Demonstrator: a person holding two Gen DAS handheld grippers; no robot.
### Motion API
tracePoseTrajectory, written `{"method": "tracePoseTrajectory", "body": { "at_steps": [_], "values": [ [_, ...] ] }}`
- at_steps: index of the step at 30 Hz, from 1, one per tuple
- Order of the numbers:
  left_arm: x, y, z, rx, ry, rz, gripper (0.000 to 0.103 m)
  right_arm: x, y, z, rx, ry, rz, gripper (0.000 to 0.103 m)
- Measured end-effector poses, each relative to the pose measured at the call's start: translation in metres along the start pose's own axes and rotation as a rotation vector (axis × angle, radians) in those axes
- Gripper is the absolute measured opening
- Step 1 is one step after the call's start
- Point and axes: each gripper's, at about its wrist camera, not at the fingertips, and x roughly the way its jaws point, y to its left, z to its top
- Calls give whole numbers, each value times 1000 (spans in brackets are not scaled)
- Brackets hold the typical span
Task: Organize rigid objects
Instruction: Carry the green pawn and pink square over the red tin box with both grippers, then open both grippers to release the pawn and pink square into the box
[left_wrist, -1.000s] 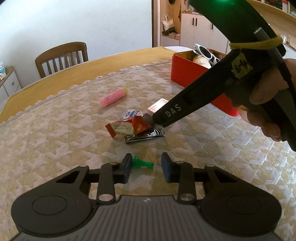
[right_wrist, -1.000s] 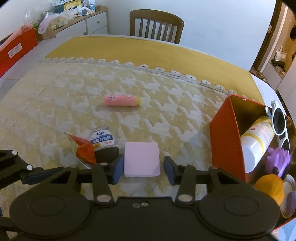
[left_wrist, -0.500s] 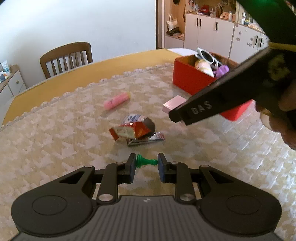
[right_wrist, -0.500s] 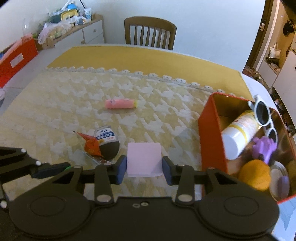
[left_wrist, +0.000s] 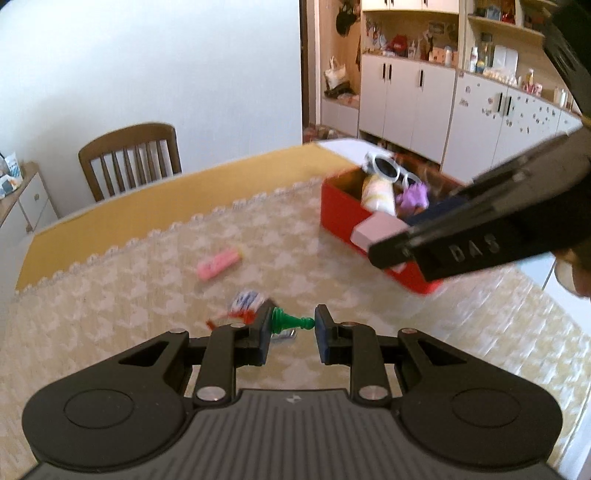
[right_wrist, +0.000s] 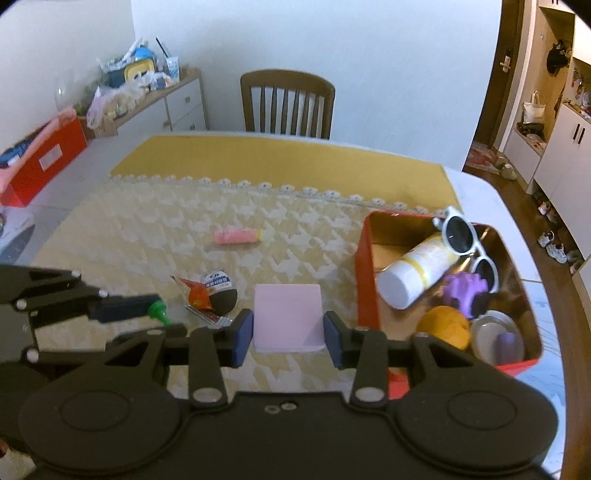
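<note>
Both grippers had risen off the tablecloth (right_wrist: 155, 229) since a second before. Left gripper (left_wrist: 291, 325) had clenched on the green chess pawn (left_wrist: 290, 319), held crosswise; right gripper (right_wrist: 288, 330) grasped the pale pink square pad (right_wrist: 286, 314) beside the red tin's (right_wrist: 365, 273) left wall, near the cloth's right edge.

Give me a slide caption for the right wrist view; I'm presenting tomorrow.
Right gripper carries a pink pad toward the red box.
</note>
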Motion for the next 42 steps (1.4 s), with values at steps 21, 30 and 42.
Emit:
{"method": "tracePoseTrajectory", "body": {
  "at_steps": [21, 30, 42],
  "values": [
    [-1, -67, 89, -26, -82, -73, 24, -55, -96, -11, 38, -58, -50, 40],
    [28, -109, 115, -7, -81, -79, 24, -55, -144, -15, 36, -60, -43, 40],
    [96, -134, 131, -35, 21, -43, 24, -26, -189, -14, 5, -30, -9, 40]
  ]
}}
